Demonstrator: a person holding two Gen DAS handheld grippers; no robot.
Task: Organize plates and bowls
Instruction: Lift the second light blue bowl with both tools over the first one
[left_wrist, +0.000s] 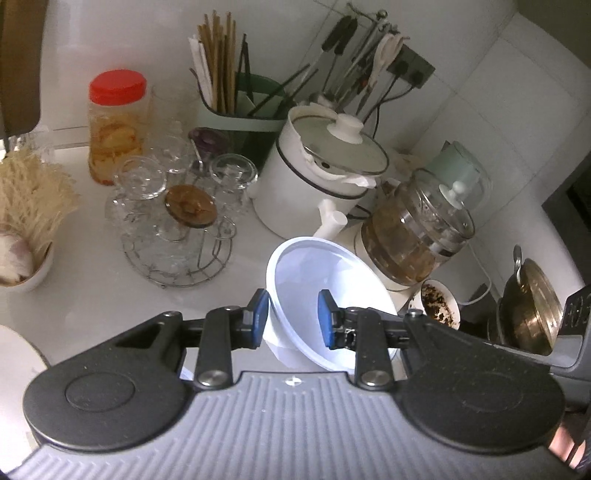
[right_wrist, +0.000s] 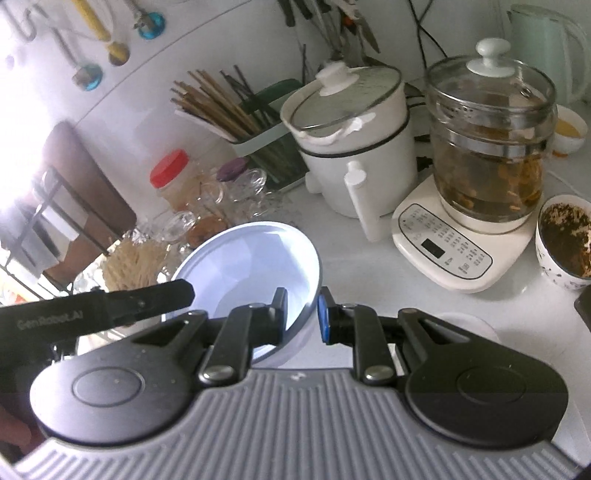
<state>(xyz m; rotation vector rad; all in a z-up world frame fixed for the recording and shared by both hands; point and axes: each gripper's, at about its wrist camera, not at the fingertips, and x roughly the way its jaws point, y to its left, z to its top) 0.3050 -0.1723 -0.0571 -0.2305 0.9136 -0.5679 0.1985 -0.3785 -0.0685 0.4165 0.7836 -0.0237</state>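
**Both grippers meeting at one white bowl**

Currently the round white plastic bowl (left_wrist: 325, 295) is hanging tilted above the white countertop (left_wrist: 92, 291), its mouth facing the left wrist camera. The left gripper (left_wrist: 291, 319) is straddling the bowl's near rim: one blue pad (left_wrist: 260, 314) is sitting outside the wall, the other inside, and the gap between them is staying moderately wide. Whether both pads are pressing the wall, I cannot tell.

Through the right wrist camera, the right gripper (right_wrist: 303, 314) is closing narrowly around the same bowl (right_wrist: 243, 273) at its 4 o'clock edge, one finger inside, the blue-padded finger outside, the rim lying just between them. The left gripper's black finger (right_wrist: 147, 299) is reaching in from 9 o'clock.

Beyond the bowl, at 12 o'clock, a white electric pot with a glass lid (right_wrist: 354, 147) is standing; at 2 o'clock, a glass kettle of brown liquid (right_wrist: 487, 147) is sitting on its cream base.
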